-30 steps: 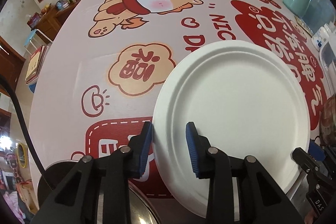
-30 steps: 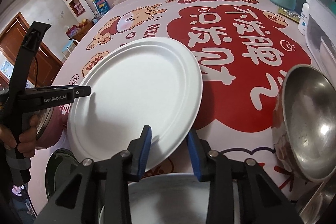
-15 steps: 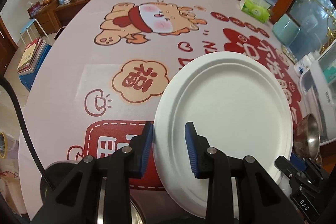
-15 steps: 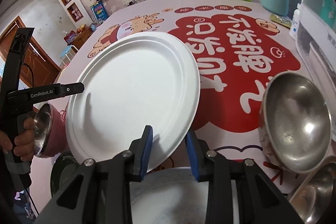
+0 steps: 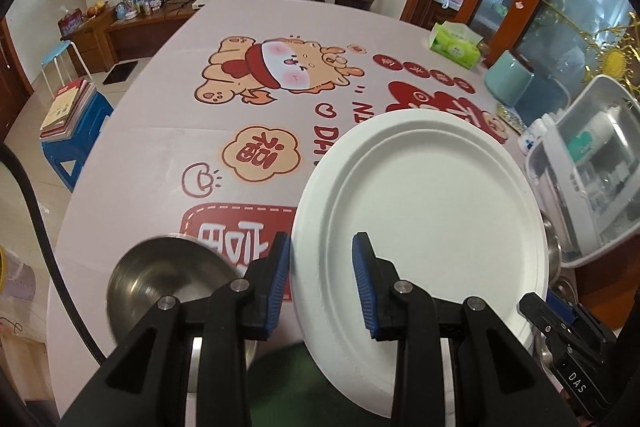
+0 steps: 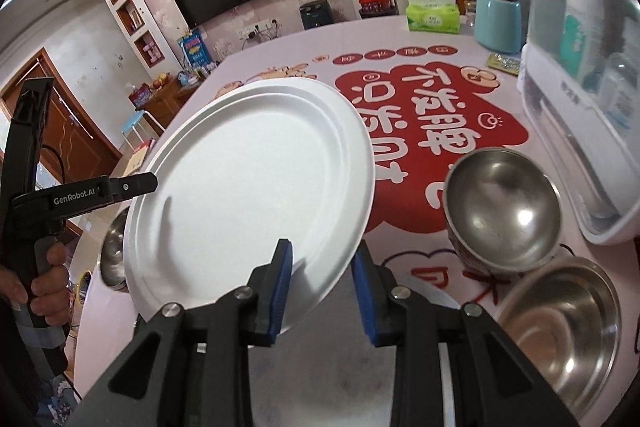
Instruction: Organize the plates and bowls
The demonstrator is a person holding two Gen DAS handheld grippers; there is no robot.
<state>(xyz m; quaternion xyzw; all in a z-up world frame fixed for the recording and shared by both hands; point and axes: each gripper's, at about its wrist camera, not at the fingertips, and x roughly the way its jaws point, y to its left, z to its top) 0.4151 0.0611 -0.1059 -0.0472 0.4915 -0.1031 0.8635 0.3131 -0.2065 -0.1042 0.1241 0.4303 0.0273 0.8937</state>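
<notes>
Bright daylight, fisheye warp, blurred edges

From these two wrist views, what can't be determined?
- Left wrist: white plate hides the table behind it.
- Left wrist: whether the left gripper pinches the rim; the plate hides contact.
- Right wrist: the right gripper hides the white dish below it.
- Right wrist: the plate hides most of the left-side bowl.

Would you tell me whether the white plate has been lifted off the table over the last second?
Yes. In the right wrist view the white plate has risen: its far rim now overlaps the cartoon print on the tablecloth, with more of the steel bowl visible.
</notes>
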